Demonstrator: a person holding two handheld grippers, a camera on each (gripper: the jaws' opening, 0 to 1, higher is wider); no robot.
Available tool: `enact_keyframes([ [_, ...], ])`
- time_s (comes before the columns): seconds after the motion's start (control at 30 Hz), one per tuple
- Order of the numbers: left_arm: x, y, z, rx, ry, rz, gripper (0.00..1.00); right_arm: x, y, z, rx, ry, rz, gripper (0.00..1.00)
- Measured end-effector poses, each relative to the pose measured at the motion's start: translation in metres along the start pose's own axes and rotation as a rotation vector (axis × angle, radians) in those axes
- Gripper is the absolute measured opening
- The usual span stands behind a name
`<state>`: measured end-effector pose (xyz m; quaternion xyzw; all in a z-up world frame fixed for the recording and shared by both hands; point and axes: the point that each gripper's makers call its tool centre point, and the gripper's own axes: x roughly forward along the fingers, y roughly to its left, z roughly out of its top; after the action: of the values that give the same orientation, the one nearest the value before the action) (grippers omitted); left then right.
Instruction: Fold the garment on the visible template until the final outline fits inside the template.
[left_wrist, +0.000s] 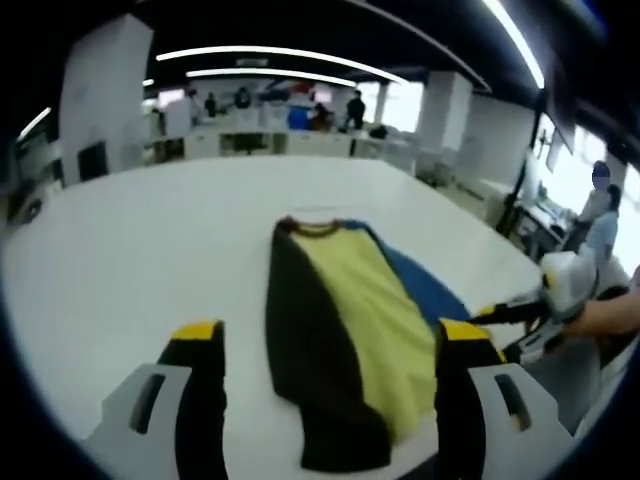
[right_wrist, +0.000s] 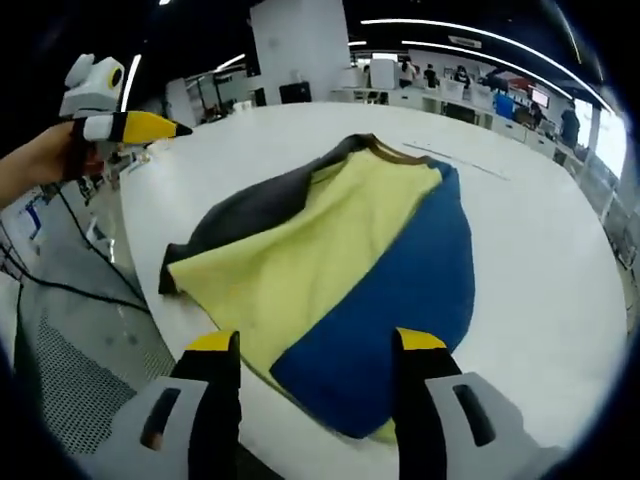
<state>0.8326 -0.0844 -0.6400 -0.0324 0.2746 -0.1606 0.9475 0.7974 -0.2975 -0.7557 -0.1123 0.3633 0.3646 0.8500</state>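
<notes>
Wide white table (left_wrist: 150, 240) underfoot here, glossy under long ceiling light strips (left_wrist: 270, 55), with white pillars (left_wrist: 105, 90) and desks at the back of an open hall where people (left_wrist: 355, 108) stand around.

The garment (left_wrist: 340, 340) lies flat on that table, straight ahead of the left gripper (left_wrist: 325, 350), between its two yellow-tipped jaws and stretching away from them. Those jaws stand wide apart, holding nothing. From here the shirt reads as a black panel on the left-jaw side, a pale yellow band down the middle and a sliver of blue beyond, brown collar at the far end.

In the right gripper view, the right gripper (right_wrist: 315, 345) hovers over the near hem of the garment (right_wrist: 340, 270), jaws spread, nothing between them. Now the blue shows as a broad panel just past the right-hand jaw, yellow beside it, dark grey sleeve folded off toward the far left. This view also catches the table's edge, a grey mesh floor (right_wrist: 60, 350) with cables below it, and the other gripper, held in a hand (right_wrist: 40, 160) off the table at upper left.
</notes>
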Motion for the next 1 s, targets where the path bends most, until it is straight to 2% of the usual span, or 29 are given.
enact_keyframes([
  [0.27,-0.003,0.004,-0.01,-0.011,0.024,0.017,0.81,0.008,-0.003,-0.02,-0.042,0.058,-0.03,0.5],
  [0.47,-0.004,0.005,-0.014,-0.023,0.028,0.023,0.8,0.003,-0.01,-0.02,-0.054,0.038,-0.051,0.31],
  [0.57,-0.004,0.004,-0.014,-0.021,0.033,0.022,0.8,0.003,-0.015,-0.024,-0.048,0.043,-0.058,0.17],
  [0.7,-0.004,0.004,-0.013,-0.02,0.029,0.024,0.8,-0.003,-0.018,-0.016,-0.042,0.005,-0.075,0.06],
  [1.0,-0.002,0.002,-0.015,-0.018,0.037,0.015,0.8,-0.01,-0.029,-0.005,0.065,-0.049,-0.105,0.03],
])
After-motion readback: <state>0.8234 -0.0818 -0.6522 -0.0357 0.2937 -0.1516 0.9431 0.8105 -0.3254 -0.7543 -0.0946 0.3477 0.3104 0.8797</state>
